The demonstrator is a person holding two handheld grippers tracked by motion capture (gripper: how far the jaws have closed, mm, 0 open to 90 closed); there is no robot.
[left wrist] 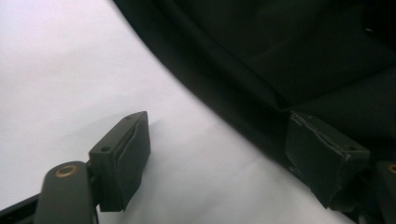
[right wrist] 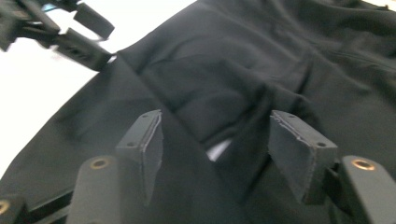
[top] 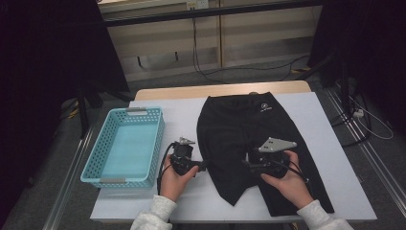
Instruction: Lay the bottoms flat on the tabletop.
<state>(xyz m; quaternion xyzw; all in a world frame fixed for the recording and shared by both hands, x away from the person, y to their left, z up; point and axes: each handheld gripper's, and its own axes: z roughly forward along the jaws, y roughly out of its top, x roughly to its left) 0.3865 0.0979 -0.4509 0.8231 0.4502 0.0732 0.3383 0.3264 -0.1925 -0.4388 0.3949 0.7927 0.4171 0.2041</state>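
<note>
High view: a pair of black shorts (top: 253, 139) is being shown spread flat on the white surface (top: 335, 158), just right of the blue basket (top: 125, 146). The left gripper (top: 205, 166) is being held at the shorts' left edge, its jaws standing apart with the hem between them, one over cloth and one over bare surface. The right gripper (top: 245, 163) is being held over the shorts' crotch, jaws apart, nothing being pinched

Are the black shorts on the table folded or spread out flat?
Spread out flat. The black shorts lie open on the white table, waistband far, both legs apart toward the person, nothing folded over.
</note>
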